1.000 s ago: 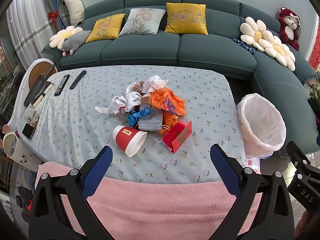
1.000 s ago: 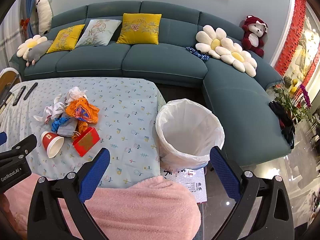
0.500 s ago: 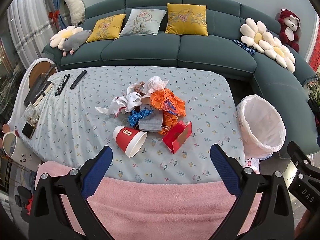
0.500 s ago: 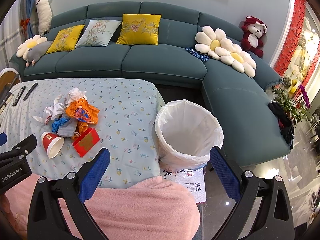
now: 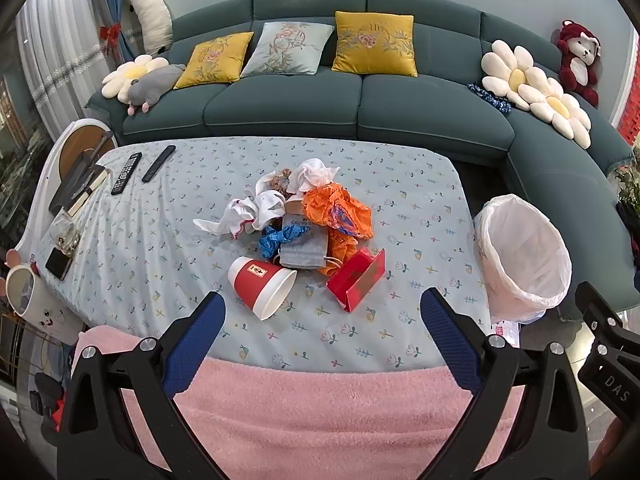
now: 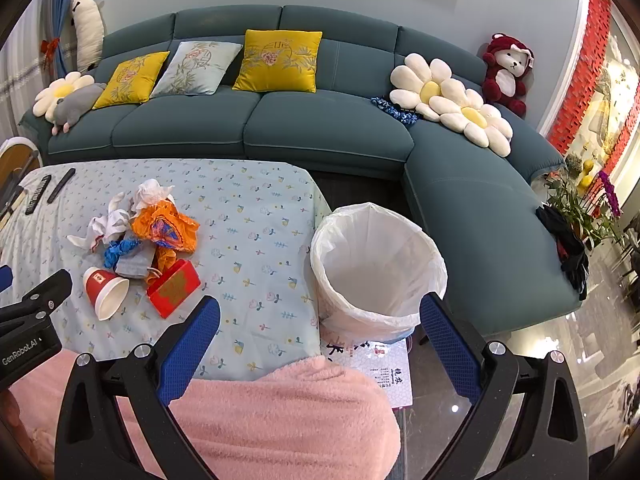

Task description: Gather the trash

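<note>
Two grippers, left gripper (image 5: 320, 308) and right gripper (image 6: 320, 312), both spread wide, empty. Trash pile (image 5: 304, 224) heaped mid-table (image 5: 420, 208); lined bin (image 6: 376, 272) stands off its right edge, handy for dropping.

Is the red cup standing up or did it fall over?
Fallen over. The red cup lies on its side on the table, white open mouth facing the camera.

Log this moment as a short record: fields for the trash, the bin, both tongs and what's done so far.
trash: a pile mid-table with a red paper cup on its side, a red box, an orange wrapper, white tissues
bin: white-lined bin on the floor off the table's right end, nothing visible in it
left tongs: open, holding nothing
right tongs: open, holding nothing
progress: nothing collected yet
</note>
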{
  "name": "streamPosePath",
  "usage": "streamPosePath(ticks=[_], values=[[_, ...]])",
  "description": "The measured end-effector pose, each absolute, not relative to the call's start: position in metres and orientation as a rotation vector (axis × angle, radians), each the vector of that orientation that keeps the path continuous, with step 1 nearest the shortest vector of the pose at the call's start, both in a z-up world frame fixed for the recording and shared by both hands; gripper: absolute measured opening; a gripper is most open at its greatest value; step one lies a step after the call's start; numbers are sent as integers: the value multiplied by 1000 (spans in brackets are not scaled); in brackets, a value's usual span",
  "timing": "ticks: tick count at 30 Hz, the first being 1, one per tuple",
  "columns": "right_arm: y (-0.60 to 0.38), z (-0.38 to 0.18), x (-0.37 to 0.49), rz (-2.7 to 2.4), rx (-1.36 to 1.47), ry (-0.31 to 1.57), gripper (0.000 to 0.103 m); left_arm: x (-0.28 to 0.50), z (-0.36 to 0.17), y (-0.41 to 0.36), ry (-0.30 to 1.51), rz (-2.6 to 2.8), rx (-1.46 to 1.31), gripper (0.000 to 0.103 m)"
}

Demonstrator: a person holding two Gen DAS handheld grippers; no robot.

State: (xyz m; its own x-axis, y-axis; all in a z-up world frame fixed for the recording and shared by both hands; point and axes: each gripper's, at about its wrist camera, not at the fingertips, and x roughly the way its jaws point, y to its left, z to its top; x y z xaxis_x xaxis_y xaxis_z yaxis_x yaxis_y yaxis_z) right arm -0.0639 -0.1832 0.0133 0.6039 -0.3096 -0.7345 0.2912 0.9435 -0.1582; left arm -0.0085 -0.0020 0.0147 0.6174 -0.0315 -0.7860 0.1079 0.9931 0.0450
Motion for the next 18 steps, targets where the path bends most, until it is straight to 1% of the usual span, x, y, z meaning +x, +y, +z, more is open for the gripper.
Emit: streamPosePath(ticks=[18], values=[[-184,15,-60,-348,-27,851,95,-4,18,-2,892,-82,91,94]])
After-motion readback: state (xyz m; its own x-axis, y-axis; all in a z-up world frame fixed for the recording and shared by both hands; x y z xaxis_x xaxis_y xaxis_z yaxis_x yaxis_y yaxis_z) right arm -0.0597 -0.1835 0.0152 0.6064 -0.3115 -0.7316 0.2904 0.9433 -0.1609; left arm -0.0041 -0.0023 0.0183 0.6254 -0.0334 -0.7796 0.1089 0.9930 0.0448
